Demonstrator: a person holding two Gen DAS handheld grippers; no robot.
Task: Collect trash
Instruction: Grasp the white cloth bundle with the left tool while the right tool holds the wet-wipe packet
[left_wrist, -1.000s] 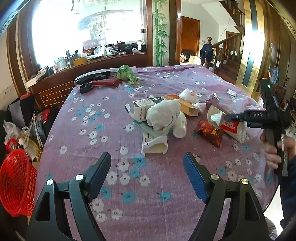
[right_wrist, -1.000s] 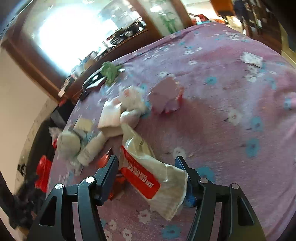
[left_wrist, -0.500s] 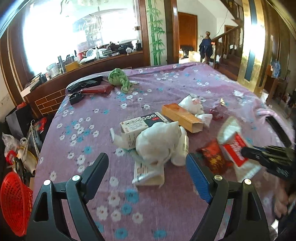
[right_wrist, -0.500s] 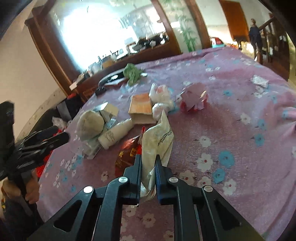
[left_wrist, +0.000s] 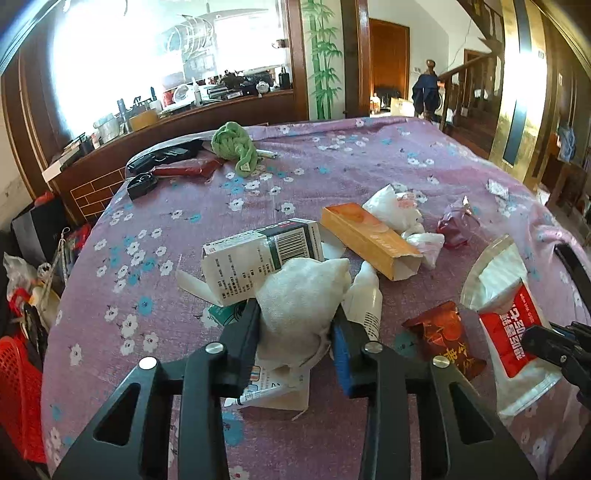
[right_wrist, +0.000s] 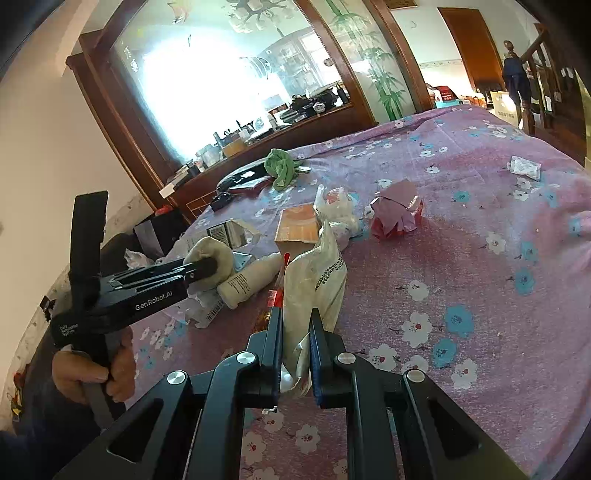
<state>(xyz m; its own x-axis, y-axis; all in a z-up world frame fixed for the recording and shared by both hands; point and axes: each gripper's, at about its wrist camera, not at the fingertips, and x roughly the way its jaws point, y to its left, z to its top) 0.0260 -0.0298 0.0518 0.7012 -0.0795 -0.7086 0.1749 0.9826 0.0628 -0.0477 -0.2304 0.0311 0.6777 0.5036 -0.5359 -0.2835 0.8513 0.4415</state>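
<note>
Trash lies on a table with a purple flowered cloth (left_wrist: 155, 229). My left gripper (left_wrist: 295, 325) is shut on a crumpled white paper wad (left_wrist: 299, 295), which also shows in the right wrist view (right_wrist: 214, 258). My right gripper (right_wrist: 295, 332) is shut on a white snack bag with a red label (right_wrist: 314, 280), also in the left wrist view (left_wrist: 506, 314). Around them lie a white carton (left_wrist: 255, 254), an orange box (left_wrist: 369, 236), a white bottle (left_wrist: 364, 302), a red wrapper (left_wrist: 447, 339), a white plastic bag (left_wrist: 395, 206) and a flat box (left_wrist: 273, 391) under the wad.
A red basket (left_wrist: 18, 391) stands on the floor at the left, below the table. A green cloth (left_wrist: 236, 147), black items (left_wrist: 162, 155) and a red packet (left_wrist: 184, 170) lie at the far edge. A crumpled pink-red wrapper (right_wrist: 399, 210) and a small white sachet (right_wrist: 524, 166) lie to the right.
My left gripper moved forward and closed on the white paper wad. My right gripper closed on the snack bag a second ago and still holds it, now raised slightly.
</note>
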